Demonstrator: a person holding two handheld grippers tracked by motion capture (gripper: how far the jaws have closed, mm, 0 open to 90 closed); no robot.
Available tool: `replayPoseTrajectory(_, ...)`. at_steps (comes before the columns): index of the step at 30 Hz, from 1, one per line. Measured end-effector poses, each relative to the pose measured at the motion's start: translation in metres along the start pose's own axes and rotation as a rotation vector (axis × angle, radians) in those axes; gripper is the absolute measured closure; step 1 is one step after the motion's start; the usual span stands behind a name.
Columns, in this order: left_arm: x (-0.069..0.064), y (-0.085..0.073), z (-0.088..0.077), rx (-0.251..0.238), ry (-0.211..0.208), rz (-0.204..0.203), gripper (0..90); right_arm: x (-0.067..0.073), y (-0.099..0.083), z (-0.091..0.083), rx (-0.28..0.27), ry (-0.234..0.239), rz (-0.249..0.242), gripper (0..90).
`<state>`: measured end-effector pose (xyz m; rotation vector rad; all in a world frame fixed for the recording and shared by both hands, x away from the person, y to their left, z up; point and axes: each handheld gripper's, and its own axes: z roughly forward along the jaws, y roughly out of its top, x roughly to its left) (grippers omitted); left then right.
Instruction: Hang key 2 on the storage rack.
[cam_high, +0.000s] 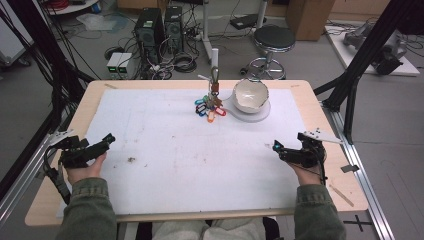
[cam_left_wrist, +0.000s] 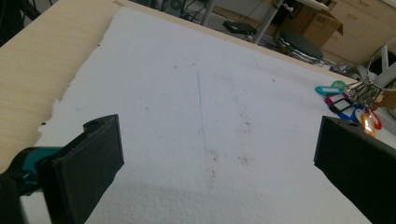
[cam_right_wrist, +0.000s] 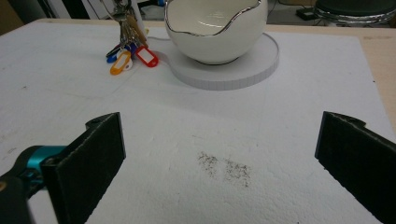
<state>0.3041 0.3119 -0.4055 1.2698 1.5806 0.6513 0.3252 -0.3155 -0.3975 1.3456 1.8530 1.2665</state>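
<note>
A bunch of keys with coloured tags (cam_high: 210, 106) lies at the back middle of the white foam sheet (cam_high: 175, 150); a metal clip rises from it. Just right of them a white egg-shaped bowl (cam_high: 250, 94) with a jagged silver rim stands on a round white base (cam_high: 262, 115). My left gripper (cam_high: 102, 142) rests open at the sheet's left edge, with nothing between its jaws. My right gripper (cam_high: 278, 150) is open at the right side, well short of the bowl. The left gripper view has the key tags (cam_left_wrist: 348, 100) far right. The right gripper view faces the bowl (cam_right_wrist: 215, 32), base (cam_right_wrist: 252, 70) and keys (cam_right_wrist: 130, 53).
The foam sheet covers most of a wooden table (cam_high: 332, 135). Dark specks (cam_right_wrist: 224, 168) mark the sheet in front of my right gripper. Black frame posts (cam_high: 350, 100) stand at the table's right side. A stool (cam_high: 274, 40) and computer towers (cam_high: 150, 30) stand on the floor beyond.
</note>
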Motion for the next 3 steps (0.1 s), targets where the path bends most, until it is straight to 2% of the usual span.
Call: replayPoseTrajectory(3, -0.0005, 0.0000, -0.0003, -0.005, -0.008, 0.004, 1.6, 0.0004, -0.0002, 0.0001, 0.003, 0.000, -0.002, 0.7)
